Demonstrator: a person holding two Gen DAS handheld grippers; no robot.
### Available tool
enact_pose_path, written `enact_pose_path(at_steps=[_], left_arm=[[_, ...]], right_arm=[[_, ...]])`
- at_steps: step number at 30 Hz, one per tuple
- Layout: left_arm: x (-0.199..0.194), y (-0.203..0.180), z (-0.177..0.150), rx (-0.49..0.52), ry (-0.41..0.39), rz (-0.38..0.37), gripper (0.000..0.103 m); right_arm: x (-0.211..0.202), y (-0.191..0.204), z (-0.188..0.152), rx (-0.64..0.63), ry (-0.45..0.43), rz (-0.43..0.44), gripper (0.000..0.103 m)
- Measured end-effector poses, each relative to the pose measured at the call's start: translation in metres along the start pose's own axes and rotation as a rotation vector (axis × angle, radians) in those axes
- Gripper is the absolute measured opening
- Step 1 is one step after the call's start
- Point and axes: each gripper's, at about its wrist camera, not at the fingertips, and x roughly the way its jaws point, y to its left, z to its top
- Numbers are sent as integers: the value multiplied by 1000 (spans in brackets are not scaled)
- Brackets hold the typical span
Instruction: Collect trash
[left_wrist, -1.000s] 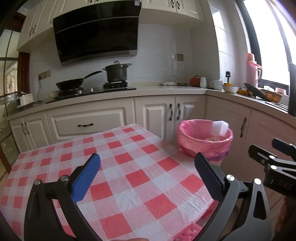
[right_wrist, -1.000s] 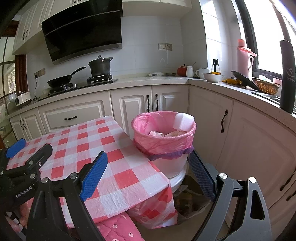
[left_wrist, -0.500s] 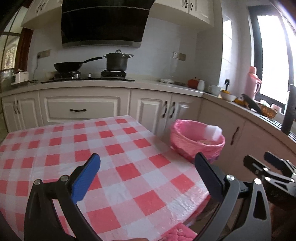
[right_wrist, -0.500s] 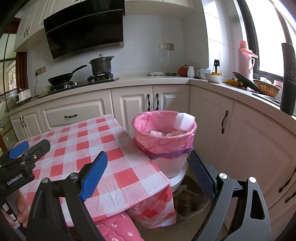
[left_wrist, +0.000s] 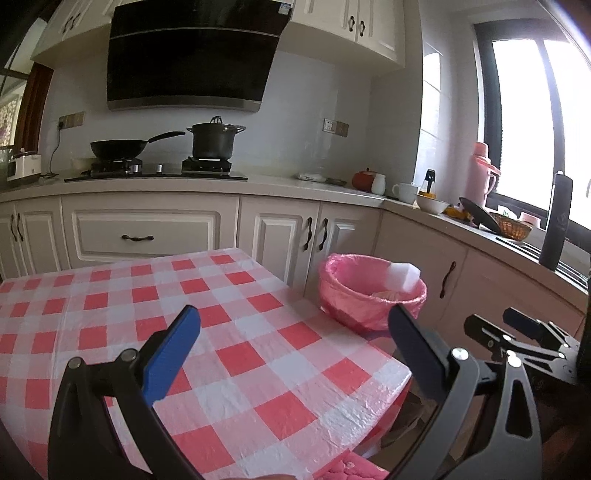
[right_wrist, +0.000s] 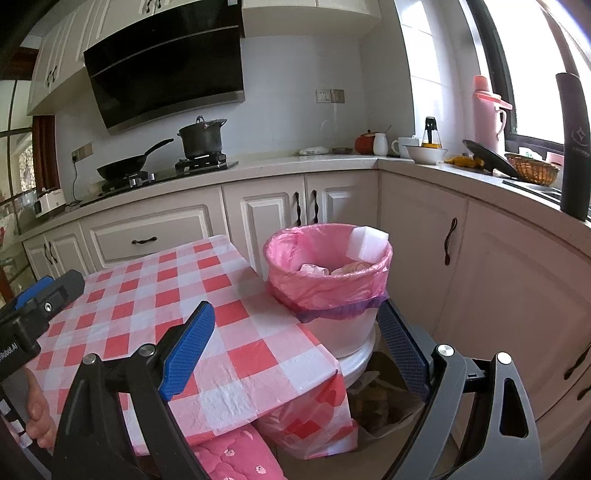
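While both tongs hover spread wide and empty, the left tongs (left_wrist: 291, 347) over the checked worktop (left_wrist: 258, 369) and the right tongs (right_wrist: 299, 339) nearer the bin (right_wrist: 328, 273), little looks left to pick up: no loose trash shows on the cloth. The collected trash sits inside the pink-lined bin just off the worktop's corner, with a white foam block (right_wrist: 367, 245) leaning up against the rim. The likely risk is that block: it pokes above the liner, so a careless swing of the right tongs could knock it out or tip the bin off its perch on the white base.
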Motion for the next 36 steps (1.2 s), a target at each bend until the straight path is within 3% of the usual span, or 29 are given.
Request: enact_pose_path(at_steps=[36], left_arm=[[-4, 1, 7, 8, -12, -10, 99]], right_arm=[[-5, 4, -3, -7, -27, 73, 85]])
